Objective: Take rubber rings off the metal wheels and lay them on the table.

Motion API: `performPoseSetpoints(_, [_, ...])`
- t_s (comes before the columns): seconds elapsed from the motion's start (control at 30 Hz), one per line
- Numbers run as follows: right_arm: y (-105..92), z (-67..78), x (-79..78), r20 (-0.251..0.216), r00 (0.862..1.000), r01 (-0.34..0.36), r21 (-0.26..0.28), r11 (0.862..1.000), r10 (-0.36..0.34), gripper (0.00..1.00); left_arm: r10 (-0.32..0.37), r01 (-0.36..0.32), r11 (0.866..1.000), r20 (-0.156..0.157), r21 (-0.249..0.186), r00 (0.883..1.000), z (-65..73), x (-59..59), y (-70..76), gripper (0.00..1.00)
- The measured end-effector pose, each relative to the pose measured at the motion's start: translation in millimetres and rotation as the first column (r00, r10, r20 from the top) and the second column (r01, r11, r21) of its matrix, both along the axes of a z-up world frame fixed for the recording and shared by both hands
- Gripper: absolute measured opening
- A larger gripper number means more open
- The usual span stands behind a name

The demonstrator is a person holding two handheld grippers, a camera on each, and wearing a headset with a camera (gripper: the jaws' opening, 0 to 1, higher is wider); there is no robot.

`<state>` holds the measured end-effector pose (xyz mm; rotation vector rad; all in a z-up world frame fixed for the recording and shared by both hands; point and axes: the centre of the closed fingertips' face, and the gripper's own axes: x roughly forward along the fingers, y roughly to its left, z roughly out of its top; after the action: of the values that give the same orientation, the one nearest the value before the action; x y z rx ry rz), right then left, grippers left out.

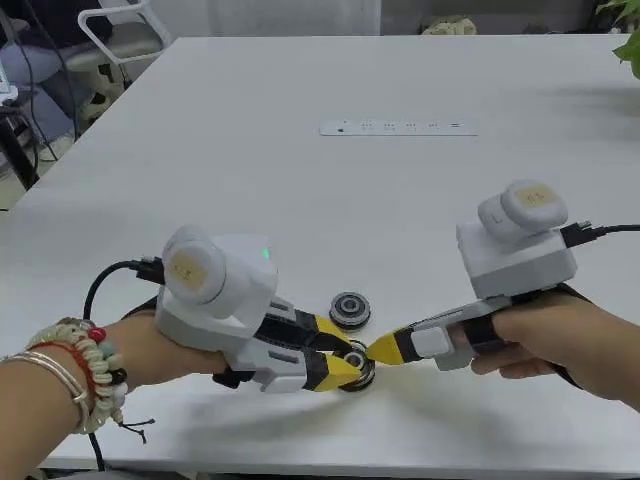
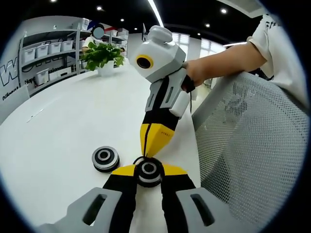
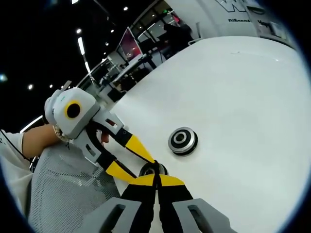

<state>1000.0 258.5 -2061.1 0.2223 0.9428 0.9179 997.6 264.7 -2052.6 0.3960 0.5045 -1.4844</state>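
Near desk [image 1: 300,190] front edge, L gripper [image 1: 345,362] clamps 1st wheel [image 2: 149,173]. R gripper [image 1: 378,350] jaws are pressed together, apparently pinching its rubber ring [image 2: 141,158] at the rim. 2nd wheel [image 1: 350,309] sits just beside, ring on. Early stage, both rings left to do.

Gripped wheel [image 1: 364,374] half hidden behind yellow jaws; rubber ring [image 2: 141,158] barely discernible at the tips; strip [image 1: 398,127] markings illegibly small.
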Motion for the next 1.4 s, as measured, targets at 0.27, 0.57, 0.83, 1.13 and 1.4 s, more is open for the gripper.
performPoseSetpoints(0.27, [1.6, 7.3, 0.3, 0.046, 0.998, -0.037, -0.031, 0.999, 0.038, 0.0, -0.047, 0.048, 0.998, 0.042, -0.029, 0.998, 17.6, -9.1, -7.5, 0.43])
performPoseSetpoints(0.57, [1.0, 9.6, 0.3, 0.05, 0.998, -0.045, -0.038, 0.998, 0.047, 0.0, -0.08, 0.083, 0.994, 0.045, -0.066, 0.996, 48.9, -20.6, -17.2, 0.63])
performPoseSetpoints(0.83, [0.2, 12.8, -0.5, 0.052, 0.997, -0.047, -0.039, 0.998, 0.049, 0.0, -0.085, 0.094, 0.991, 0.094, -0.097, 0.992, 83.0, -23.9, -14.5, 0.71])
performPoseSetpoints(1.13, [-2.8, 13.3, -0.3, 0.046, 0.998, -0.041, -0.038, 0.998, 0.042, 0.0, -0.009, 0.022, 0.996, 0.16, -0.083, 0.987, 107.8, -27.1, 18.9, 0.78])
performPoseSetpoints(1.4, [-3.6, 17.1, 0.1, 0.048, 0.998, -0.034, -0.029, 0.999, 0.035, 0.0, 0.086, -0.068, 0.993, 0.19, -0.099, 0.978, 122.2, -27.5, 51.9, 0.81])
